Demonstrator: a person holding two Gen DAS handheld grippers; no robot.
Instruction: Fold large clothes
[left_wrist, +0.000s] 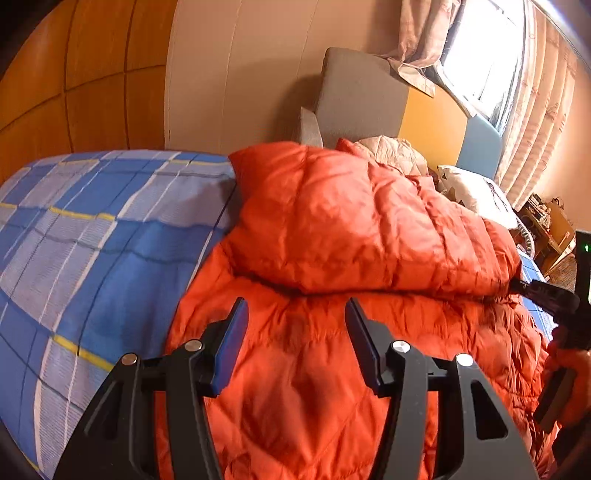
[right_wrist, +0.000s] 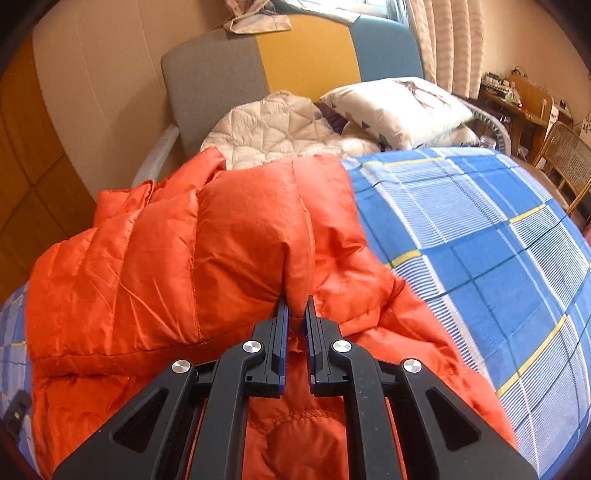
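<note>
R gripper (right_wrist: 295, 308) pinch on orange jacket (right_wrist: 221, 240), R-cam only

Left gripper (left_wrist: 296, 310) with fingers (left_wrist: 236, 332) spread wide, nothing between them, hovering over the orange jacket (left_wrist: 332, 229), right gripper (right_wrist: 296, 308) with fingers (right_wrist: 282, 325) drawn close, pinching a fold of that jacket, both aimed toward the bed's head edge

An orange quilted down jacket (left_wrist: 332, 229) (puffy, creased) lies on the bed (left_wrist: 92, 229), one part folded over its body.
</note>
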